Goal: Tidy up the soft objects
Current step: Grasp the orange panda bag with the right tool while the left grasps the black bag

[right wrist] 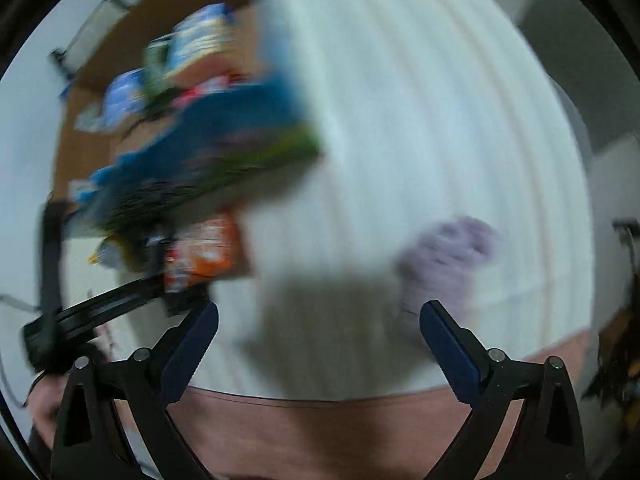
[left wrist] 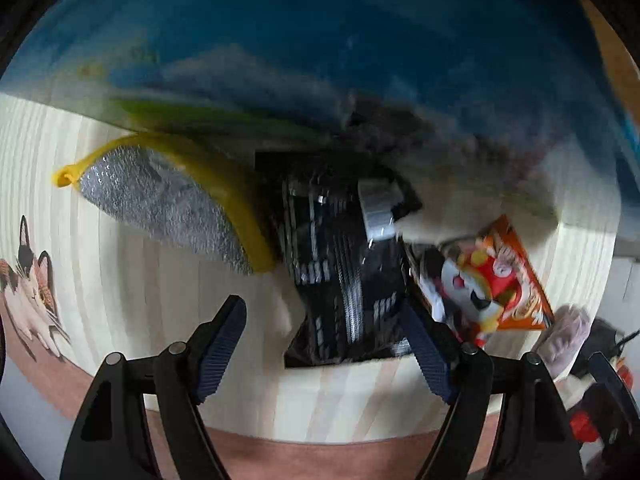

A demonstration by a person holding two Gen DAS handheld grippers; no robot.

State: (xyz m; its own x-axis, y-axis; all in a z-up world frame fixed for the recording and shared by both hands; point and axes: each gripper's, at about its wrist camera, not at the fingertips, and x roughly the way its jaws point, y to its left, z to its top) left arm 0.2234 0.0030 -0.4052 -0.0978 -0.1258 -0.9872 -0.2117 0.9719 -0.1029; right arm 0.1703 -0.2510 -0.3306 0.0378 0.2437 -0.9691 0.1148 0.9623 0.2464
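My left gripper (left wrist: 320,320) is open above a black packet (left wrist: 340,272) lying on the pale table; its fingers stand either side of the packet's near end without touching it. A grey mitt with yellow trim (left wrist: 172,204) lies to the left, an orange snack bag (left wrist: 496,280) to the right, and a blue box (left wrist: 320,40) behind. A lilac soft cloth (left wrist: 564,336) lies at far right. In the blurred right wrist view my right gripper (right wrist: 320,324) is open and empty, with the lilac cloth (right wrist: 448,256) just beyond its right finger.
A cat picture (left wrist: 32,292) is on the mat at the left. The right wrist view shows the blue box (right wrist: 224,136), the orange bag (right wrist: 208,248), several packets (right wrist: 192,44) in a cardboard box behind, and the left gripper's arm (right wrist: 100,304).
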